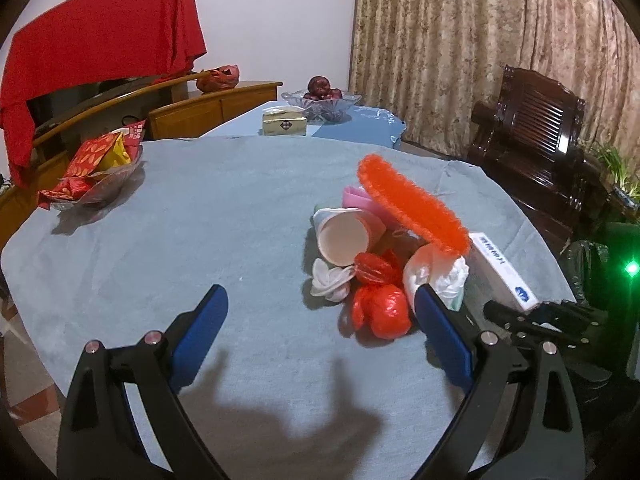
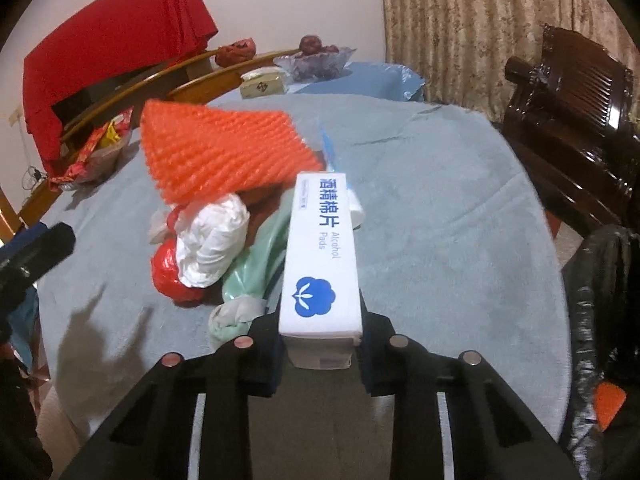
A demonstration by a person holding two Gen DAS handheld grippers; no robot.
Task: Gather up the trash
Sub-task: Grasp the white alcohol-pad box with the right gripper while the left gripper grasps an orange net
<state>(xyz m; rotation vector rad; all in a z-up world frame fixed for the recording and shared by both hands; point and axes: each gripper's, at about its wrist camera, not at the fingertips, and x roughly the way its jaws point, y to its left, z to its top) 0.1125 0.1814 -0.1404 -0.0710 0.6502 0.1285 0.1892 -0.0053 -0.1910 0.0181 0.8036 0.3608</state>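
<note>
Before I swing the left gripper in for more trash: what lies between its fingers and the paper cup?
In the left wrist view, bare grey-blue tablecloth, then crumpled white wrappers just before the paper cup. The left gripper stands open.

Far ahead of the claw, a glass fruit bowl (image 1: 322, 106) holds dark red fruit, with a tissue box (image 1: 284, 121) just left of it. Off to the far left sits a dish of red snack packets (image 1: 94, 172), and behind it a red cloth (image 1: 100, 44) drapes over furniture. To the right stands a dark wooden chair (image 1: 532, 136) before patterned curtains (image 1: 460, 40).
</note>
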